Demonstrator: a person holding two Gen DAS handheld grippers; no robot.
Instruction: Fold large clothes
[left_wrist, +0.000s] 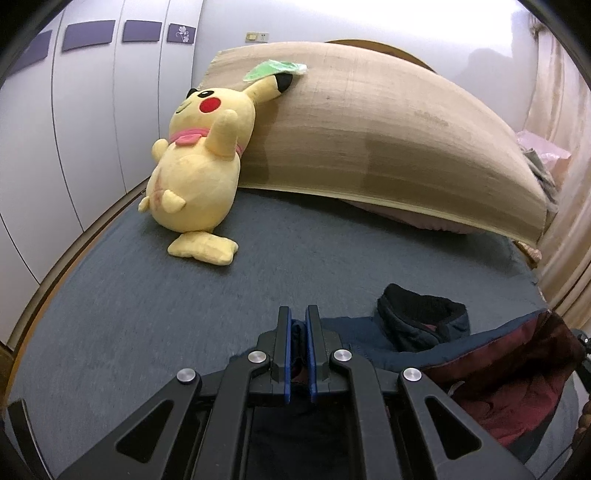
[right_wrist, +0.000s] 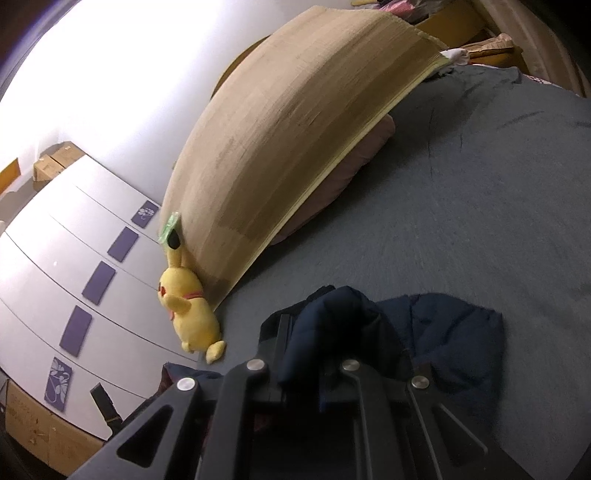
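We find the navy padded jacket (left_wrist: 461, 354) at lower right on the bed (left_wrist: 147, 314), each hand-held gripper, left (left_wrist: 298, 317) and right (right_wrist: 317, 332), clenched on fabric. Slick padding may slip, collapsing the fold.
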